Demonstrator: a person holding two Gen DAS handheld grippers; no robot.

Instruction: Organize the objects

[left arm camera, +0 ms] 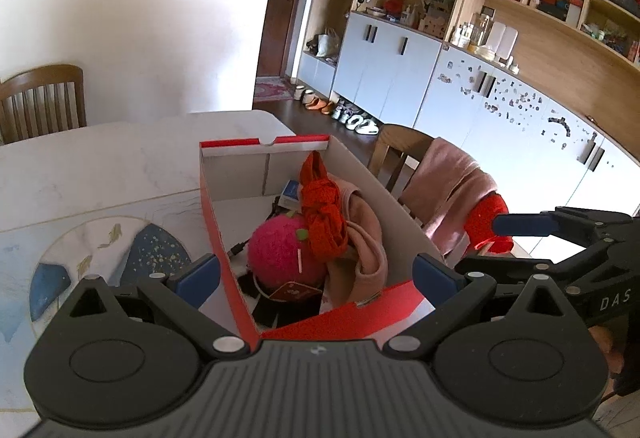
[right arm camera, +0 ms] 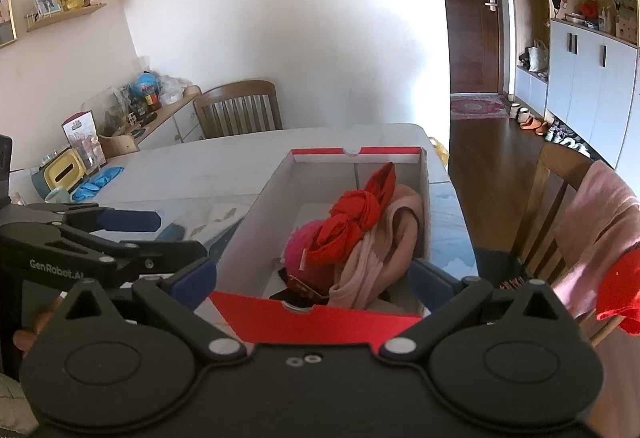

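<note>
Right claw (right arm camera: 312,278): spread wide, nothing gripped. Left claw (left arm camera: 316,274): likewise wide, empty. Red shoebox (right arm camera: 316,318) sits at twelve o'clock on the tabletop (right arm camera: 240,158), holding red cloth (right arm camera: 352,226), pink garment (right arm camera: 384,262), pink ball (left arm camera: 280,254).

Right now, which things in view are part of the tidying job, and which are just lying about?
Part of the job:
- red-and-white box
- red knotted cloth
- pink garment
- pink fuzzy ball
- left gripper, open
- right gripper, open

Just lying about:
- pink towel on the chair
- blue gloves
- yellow tissue box
</note>
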